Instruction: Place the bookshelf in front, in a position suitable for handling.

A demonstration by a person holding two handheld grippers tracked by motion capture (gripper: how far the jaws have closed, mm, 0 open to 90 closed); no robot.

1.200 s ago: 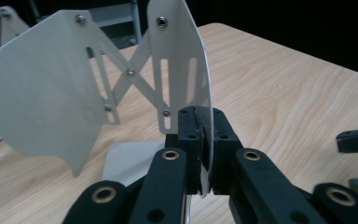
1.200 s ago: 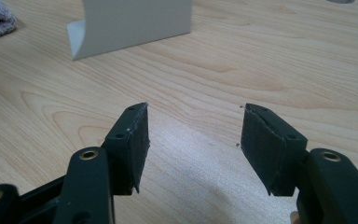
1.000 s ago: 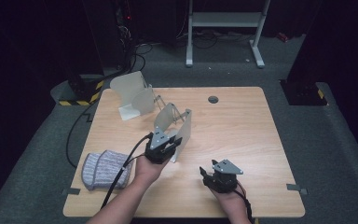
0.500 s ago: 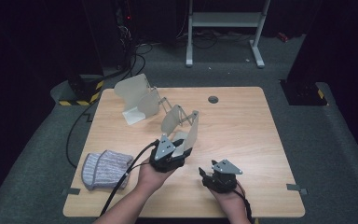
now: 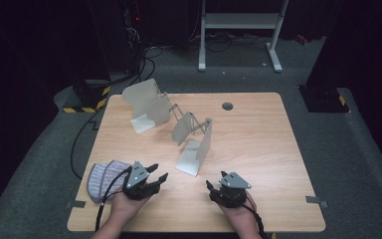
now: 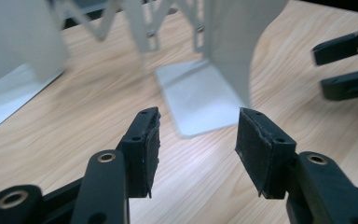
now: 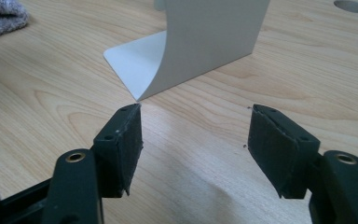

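Both claws sit low in my high view: left gripper has just spread its jaws, nothing between them; right gripper, lower right of centre, has just widened too, empty. Above, mid-frame, the grey expandable bookend rack stands upright on the table; a striped cloth lies lower left.

An expanding rack stands mid-table, with a folded cloth at its near-left edge.

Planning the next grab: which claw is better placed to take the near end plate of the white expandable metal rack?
Probably right: the right claw sits open, facing the near plate; the left claw is similarly near.
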